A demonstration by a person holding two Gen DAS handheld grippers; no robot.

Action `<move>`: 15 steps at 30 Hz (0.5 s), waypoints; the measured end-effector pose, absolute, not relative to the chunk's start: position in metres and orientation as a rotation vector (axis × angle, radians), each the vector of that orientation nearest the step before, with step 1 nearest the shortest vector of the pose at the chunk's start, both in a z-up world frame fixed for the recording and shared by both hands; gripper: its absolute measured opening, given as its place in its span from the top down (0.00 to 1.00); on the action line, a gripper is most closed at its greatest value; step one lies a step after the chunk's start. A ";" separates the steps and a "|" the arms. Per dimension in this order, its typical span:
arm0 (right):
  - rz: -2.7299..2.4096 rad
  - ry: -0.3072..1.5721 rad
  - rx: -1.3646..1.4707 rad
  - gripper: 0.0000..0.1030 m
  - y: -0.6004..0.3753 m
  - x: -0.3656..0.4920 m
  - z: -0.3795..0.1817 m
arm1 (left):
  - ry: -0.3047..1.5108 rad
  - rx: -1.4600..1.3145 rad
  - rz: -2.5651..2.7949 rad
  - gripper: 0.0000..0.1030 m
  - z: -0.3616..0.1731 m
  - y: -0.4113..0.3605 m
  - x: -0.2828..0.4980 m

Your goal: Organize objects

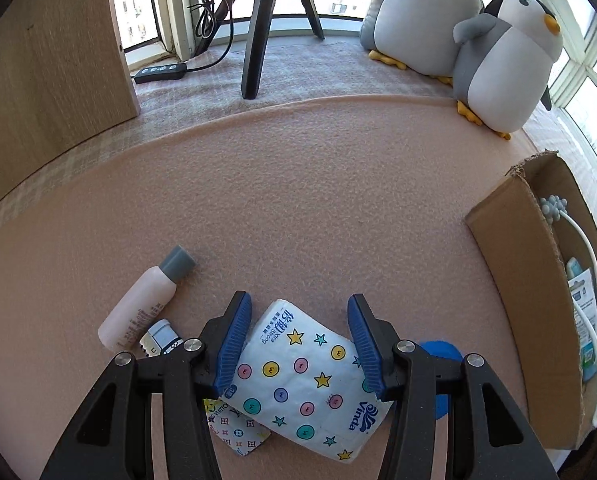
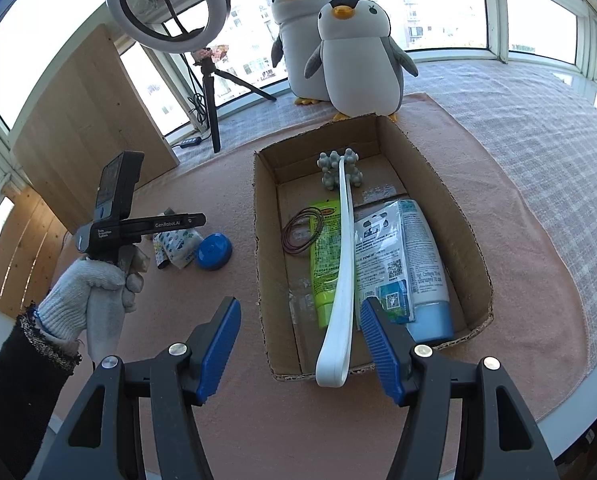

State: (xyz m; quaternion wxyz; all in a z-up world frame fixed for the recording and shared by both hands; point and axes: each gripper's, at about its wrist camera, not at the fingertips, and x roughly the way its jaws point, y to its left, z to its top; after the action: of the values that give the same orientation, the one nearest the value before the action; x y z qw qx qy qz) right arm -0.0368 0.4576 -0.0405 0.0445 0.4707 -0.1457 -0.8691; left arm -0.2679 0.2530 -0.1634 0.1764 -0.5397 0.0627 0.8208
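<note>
Left tool (image 1: 300, 344): jaws spread wide astride the tissue pack (image 1: 304, 380), blue pads beside its edges, not visibly pressing; nothing held. Right tool (image 2: 300, 344): jaws likewise apart and empty, hovering above the near end of the cardboard box (image 2: 474, 256), just over the handle end of the white massager (image 2: 344, 264). Risks: the tissue pack is soft and lies skewed between the pads, so a closing grip likely crumples it or lets it twist out; it overlaps the patterned pouch (image 1: 238, 428), which may drag along. The massager handle overhangs the box's near wall, and a nudge from the right tool could tip it out. Count, loose on the pink cloth (image 1: 298, 200): one tissue pack, one patterned pouch, one pink bottle (image 1: 138, 312) with grey cap, one small tube (image 1: 160, 338) partly hidden, one blue round case (image 1: 442, 354). Count, in box: one massager, one green tube (image 2: 324, 256), one blue tube (image 2: 424, 272), one printed sachet (image 2: 380, 256), one wire loop (image 2: 300, 236). Background: two plush penguins (image 2: 354, 56).
</note>
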 end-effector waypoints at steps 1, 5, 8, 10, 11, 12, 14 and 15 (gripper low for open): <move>-2.651 -0.443 1.435 0.43 0.456 -0.037 -0.040 | 0.204 -1.510 2.330 0.48 -0.164 0.254 -0.261; -2.636 -0.437 1.419 0.43 0.448 -0.037 -0.039 | 0.250 -1.456 2.321 0.48 -0.165 0.252 -0.232; -2.624 -0.437 1.409 0.43 0.442 -0.038 -0.038 | 0.263 -1.424 2.304 0.48 -0.164 0.248 -0.206; -2.606 -0.437 1.403 0.43 0.437 -0.039 -0.038 | 0.260 -1.411 2.298 0.48 -0.164 0.246 -0.187; -2.601 -0.436 1.397 0.43 0.434 -0.038 -0.037 | 0.257 -1.403 2.293 0.48 -0.164 0.244 -0.176; -2.597 -0.434 1.392 0.42 0.431 -0.038 -0.037 | 0.263 -1.390 2.289 0.48 -0.163 0.243 -0.165; -2.581 -0.428 1.388 0.42 0.425 -0.038 -0.038 | 0.282 -1.367 2.278 0.48 -0.163 0.244 -0.146; -2.574 -0.427 1.386 0.42 0.422 -0.038 -0.039 | 0.288 -1.359 2.271 0.48 -0.163 0.244 -0.136</move>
State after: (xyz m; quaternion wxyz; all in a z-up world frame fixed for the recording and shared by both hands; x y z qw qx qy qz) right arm -0.0385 0.4218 -0.0387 0.0933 0.4669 -0.1437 -0.8675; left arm -0.1361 0.2437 -0.1627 0.2374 -0.4959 0.1051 0.8287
